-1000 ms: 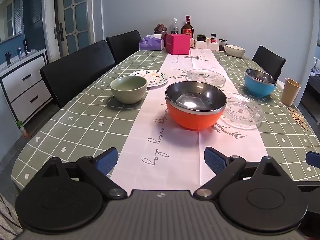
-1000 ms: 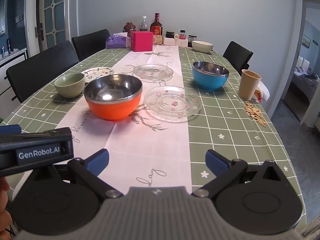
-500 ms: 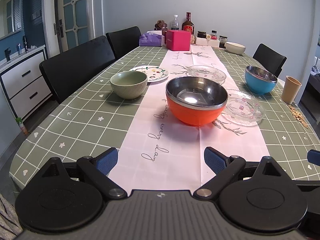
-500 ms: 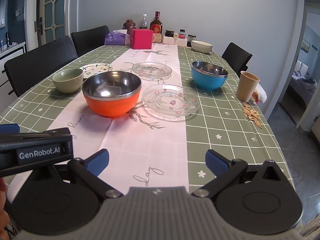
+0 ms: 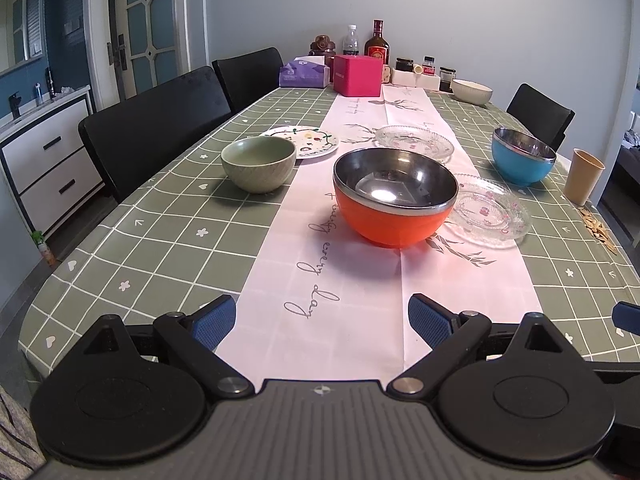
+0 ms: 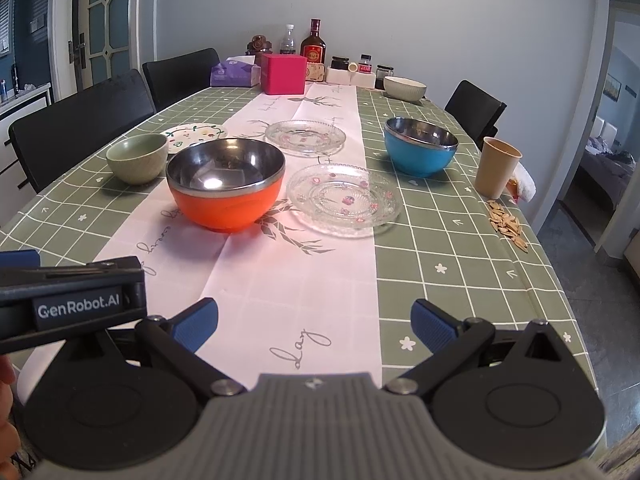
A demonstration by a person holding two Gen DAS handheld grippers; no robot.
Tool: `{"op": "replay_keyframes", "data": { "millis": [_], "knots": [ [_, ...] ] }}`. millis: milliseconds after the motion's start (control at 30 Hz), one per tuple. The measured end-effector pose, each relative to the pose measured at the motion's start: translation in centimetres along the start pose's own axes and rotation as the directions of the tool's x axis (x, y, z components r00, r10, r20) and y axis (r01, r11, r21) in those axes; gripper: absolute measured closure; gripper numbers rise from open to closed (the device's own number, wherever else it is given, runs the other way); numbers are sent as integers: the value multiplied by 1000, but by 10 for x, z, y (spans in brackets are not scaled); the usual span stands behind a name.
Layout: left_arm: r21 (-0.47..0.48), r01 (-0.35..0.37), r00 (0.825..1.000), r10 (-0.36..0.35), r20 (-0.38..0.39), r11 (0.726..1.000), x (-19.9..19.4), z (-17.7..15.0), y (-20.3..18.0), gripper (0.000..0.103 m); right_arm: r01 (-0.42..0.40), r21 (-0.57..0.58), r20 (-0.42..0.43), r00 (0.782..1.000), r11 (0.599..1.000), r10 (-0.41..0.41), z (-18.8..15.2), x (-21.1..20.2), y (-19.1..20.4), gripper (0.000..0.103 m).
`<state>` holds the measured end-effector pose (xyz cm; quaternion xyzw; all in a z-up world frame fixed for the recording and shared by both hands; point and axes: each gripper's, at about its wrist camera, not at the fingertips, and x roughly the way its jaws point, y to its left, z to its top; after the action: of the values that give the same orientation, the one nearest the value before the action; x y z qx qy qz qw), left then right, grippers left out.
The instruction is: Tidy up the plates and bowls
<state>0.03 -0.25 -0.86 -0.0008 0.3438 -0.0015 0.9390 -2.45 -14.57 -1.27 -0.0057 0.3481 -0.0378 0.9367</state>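
Note:
An orange steel-lined bowl [image 5: 394,200] [image 6: 226,186] stands on the pink runner ahead of both grippers. Right of it lies a glass plate [image 5: 486,216] [image 6: 344,200]; a second glass plate [image 5: 414,142] [image 6: 306,136] lies farther back. A green bowl [image 5: 258,164] [image 6: 138,158] and a painted plate [image 5: 308,141] [image 6: 194,136] are on the left, a blue bowl [image 5: 522,160] [image 6: 420,150] on the right. My left gripper [image 5: 322,322] is open over the table's near edge, holding nothing. My right gripper [image 6: 314,324] is open too, empty, beside the left one.
The green checked table [image 5: 168,232] has black chairs [image 5: 152,136] along its left side and one [image 6: 474,112] at the far right. A paper cup [image 6: 496,168] and scattered seeds [image 6: 506,226] sit near the right edge. Boxes, bottles, jars and a white bowl [image 6: 404,88] crowd the far end.
Both grippers have drawn back a little from the dishes and risen slightly, so more of the near table shows. Nothing on the table has moved.

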Motion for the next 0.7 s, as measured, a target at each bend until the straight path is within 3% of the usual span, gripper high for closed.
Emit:
{"op": "replay_keyframes", "data": {
  "millis": [700],
  "knots": [
    [3, -17, 1000, 17, -19, 1000, 2, -2, 1, 0, 1, -3, -16, 1000, 1000, -2, -2, 3, 2, 3]
  ]
}}
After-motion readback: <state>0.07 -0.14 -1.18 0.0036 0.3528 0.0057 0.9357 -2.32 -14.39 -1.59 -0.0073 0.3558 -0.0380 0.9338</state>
